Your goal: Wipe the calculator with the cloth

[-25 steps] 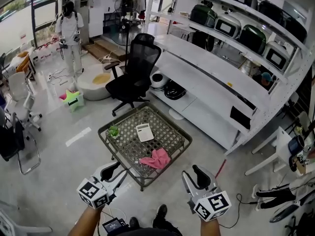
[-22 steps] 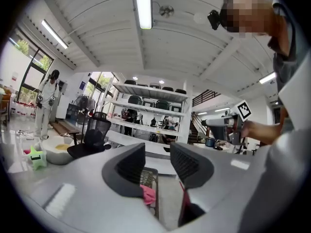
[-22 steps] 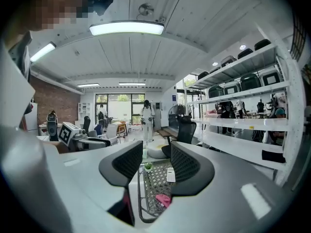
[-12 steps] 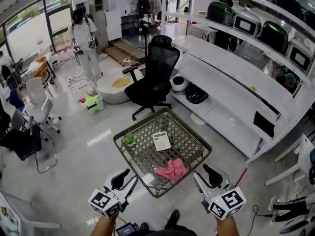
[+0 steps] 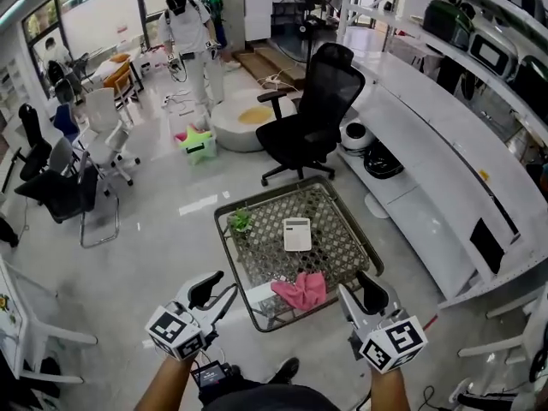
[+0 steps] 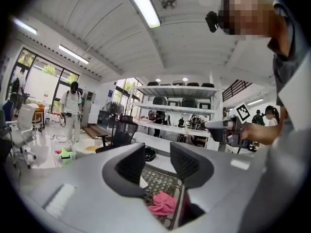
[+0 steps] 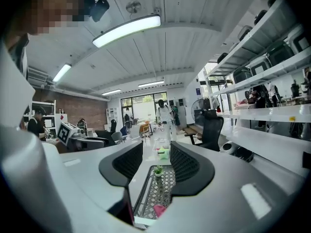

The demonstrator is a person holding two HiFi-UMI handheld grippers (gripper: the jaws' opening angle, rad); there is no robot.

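Pink cloth (image 5: 300, 290) at the table's (image 5: 228, 251) near edge — calculator (image 5: 297, 234) at its middle.
Left gripper (image 5: 216, 288) and right gripper (image 5: 358, 294) hover short of the table, jaws apart, empty; a glancing grab could drag the cloth off that edge.

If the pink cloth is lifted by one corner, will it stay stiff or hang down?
The pink cloth lies crumpled in folds, so it would probably hang limp. It looks thin, so likely light. On the lattice tabletop, a push may bunch it rather than slide it.
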